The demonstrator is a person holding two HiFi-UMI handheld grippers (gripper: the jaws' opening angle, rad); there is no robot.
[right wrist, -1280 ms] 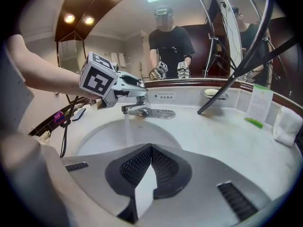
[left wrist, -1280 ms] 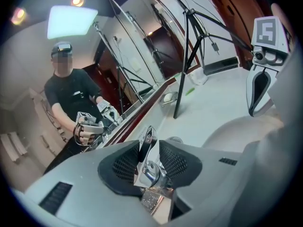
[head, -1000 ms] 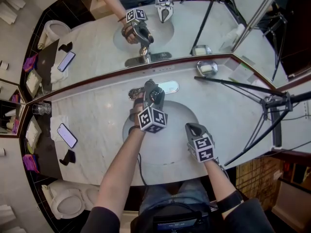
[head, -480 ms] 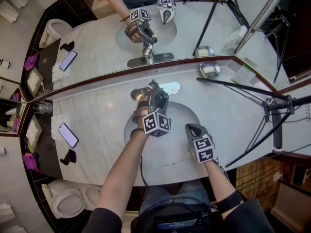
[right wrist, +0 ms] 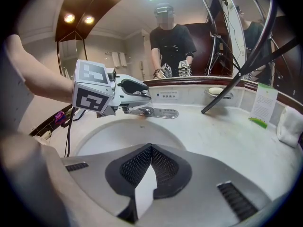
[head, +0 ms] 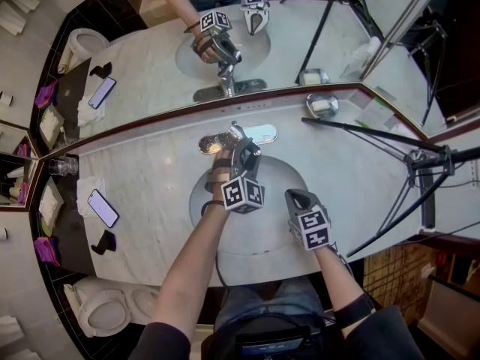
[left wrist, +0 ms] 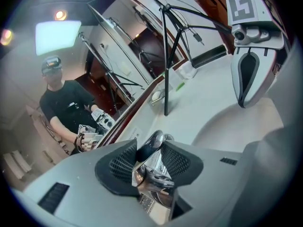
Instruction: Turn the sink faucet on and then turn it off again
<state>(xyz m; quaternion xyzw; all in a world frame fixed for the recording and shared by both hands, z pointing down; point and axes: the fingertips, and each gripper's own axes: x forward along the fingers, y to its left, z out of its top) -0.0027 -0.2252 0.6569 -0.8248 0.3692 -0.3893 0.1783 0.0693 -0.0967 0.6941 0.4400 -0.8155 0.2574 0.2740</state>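
left gripper (left wrist: 148, 151) is clamped on the chrome faucet lever (left wrist: 152, 171) at the back of the sink basin (right wrist: 113, 131), but its jaws have just been easing apart w/ the lever btwn them. if they loosen more, the pads prob slip off the smooth metal mid-turn. right gripper (right wrist: 150, 150) is closed & empty over the basin front.

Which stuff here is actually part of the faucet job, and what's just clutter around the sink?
Job:
- faucet
- left tool, clamped on the faucet's lever, jaws just eased slightly wider
- sink basin

Lying about:
- phone
- soap dish
- glass
- tripod
- right tool, shut, empty, over the basin
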